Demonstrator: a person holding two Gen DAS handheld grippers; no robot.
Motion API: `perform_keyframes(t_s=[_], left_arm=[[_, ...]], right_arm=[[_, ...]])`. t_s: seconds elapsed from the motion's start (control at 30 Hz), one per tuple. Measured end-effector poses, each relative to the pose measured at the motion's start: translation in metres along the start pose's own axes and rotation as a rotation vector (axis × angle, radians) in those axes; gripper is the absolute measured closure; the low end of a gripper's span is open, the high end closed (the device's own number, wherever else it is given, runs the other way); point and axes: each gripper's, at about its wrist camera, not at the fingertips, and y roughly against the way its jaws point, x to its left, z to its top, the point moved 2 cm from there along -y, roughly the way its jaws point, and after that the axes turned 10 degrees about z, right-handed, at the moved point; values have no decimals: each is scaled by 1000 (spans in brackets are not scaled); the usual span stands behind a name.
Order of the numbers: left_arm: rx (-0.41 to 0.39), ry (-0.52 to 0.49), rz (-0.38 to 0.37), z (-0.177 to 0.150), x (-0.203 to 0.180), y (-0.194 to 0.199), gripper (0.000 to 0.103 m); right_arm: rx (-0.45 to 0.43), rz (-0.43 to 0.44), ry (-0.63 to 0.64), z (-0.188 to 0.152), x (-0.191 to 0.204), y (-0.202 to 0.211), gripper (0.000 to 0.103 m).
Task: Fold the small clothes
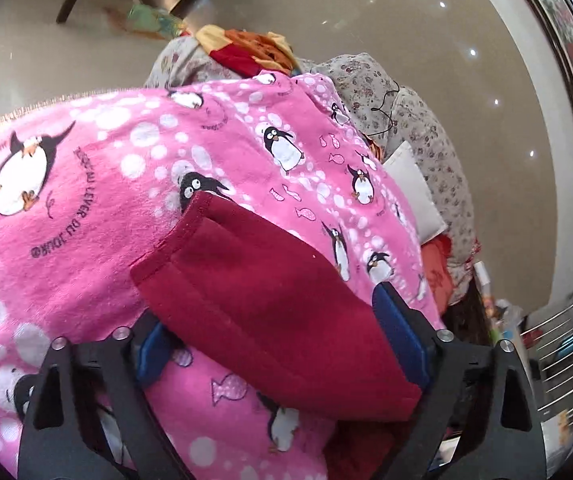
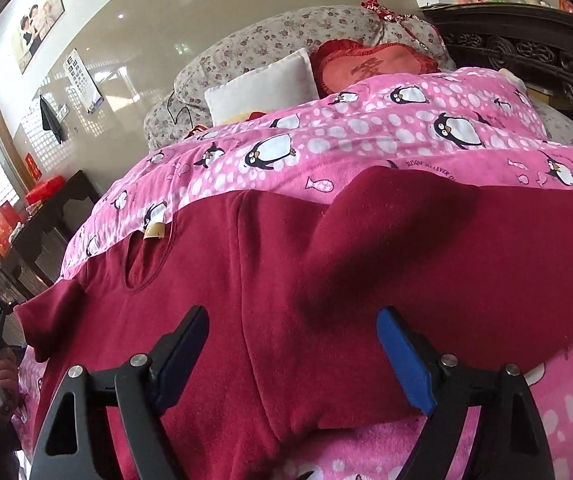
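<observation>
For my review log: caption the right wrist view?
Open right gripper hovers over red top spread on penguin blanket.

Floral-covered sofa (image 2: 270, 40) backs the pink penguin blanket (image 2: 366, 148). White cushion (image 2: 262, 88) and red heart cushion (image 2: 374, 66) lean against it. Carved dark cabinet (image 2: 526, 48) at its right; framed photo (image 2: 40, 20) upper left.

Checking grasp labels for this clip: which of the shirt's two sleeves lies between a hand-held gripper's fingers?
The dark red sleeve in the left wrist view, lying between the open left hand-held gripper fingers. The other sleeve is folded across the shirt, beyond the right hand-held gripper.
</observation>
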Motion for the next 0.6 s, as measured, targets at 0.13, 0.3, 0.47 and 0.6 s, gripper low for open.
perform_keyframes(t_s=[0.13, 0.3, 0.47, 0.6], left_arm=[[-58, -35, 162, -4, 0, 4, 73], [-153, -53, 213, -3, -1, 24, 98], [-357, -103, 224, 36, -18, 82, 98], [-466, -109, 251, 64, -21, 120, 98]], right_arm=[[7, -6, -3, 0, 0, -2, 18], [6, -11, -7, -1, -1, -2, 18], [-4, -9, -20, -1, -3, 0, 18], [-15, -9, -33, -2, -5, 2, 18]])
